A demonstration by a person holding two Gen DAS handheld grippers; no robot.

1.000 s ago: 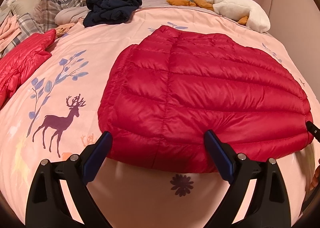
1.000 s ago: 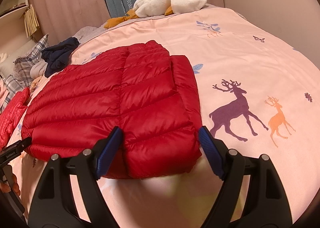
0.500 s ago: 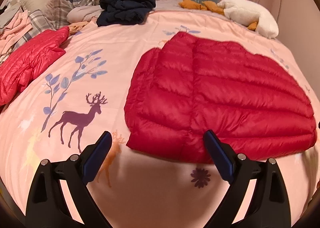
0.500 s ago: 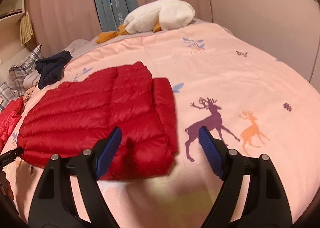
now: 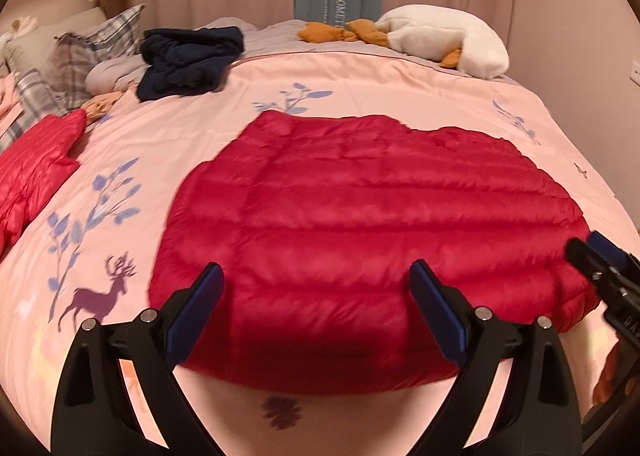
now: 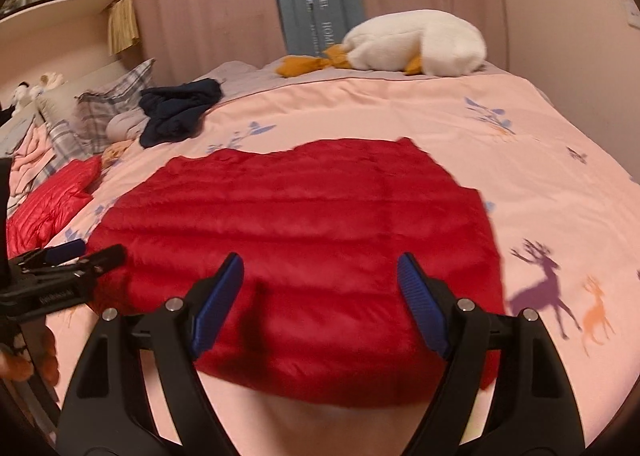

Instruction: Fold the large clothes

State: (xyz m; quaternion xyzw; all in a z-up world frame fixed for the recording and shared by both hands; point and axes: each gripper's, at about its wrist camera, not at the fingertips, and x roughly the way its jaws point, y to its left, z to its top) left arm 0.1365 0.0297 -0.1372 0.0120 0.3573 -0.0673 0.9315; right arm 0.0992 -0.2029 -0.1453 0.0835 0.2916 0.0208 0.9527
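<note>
A red quilted down jacket lies folded flat on the pink bed cover; it also shows in the right wrist view. My left gripper is open and empty, its blue pads over the jacket's near edge. My right gripper is open and empty above the jacket's near edge. The right gripper shows at the right edge of the left wrist view. The left gripper shows at the left edge of the right wrist view.
A second red jacket lies at the left. A dark navy garment and plaid pillows lie at the back left. A white plush goose lies at the back by the curtains. A wall stands to the right.
Both grippers have come back in over the jacket's near edge after pulling away half a second ago. The jacket lies as before. Both stay open.
</note>
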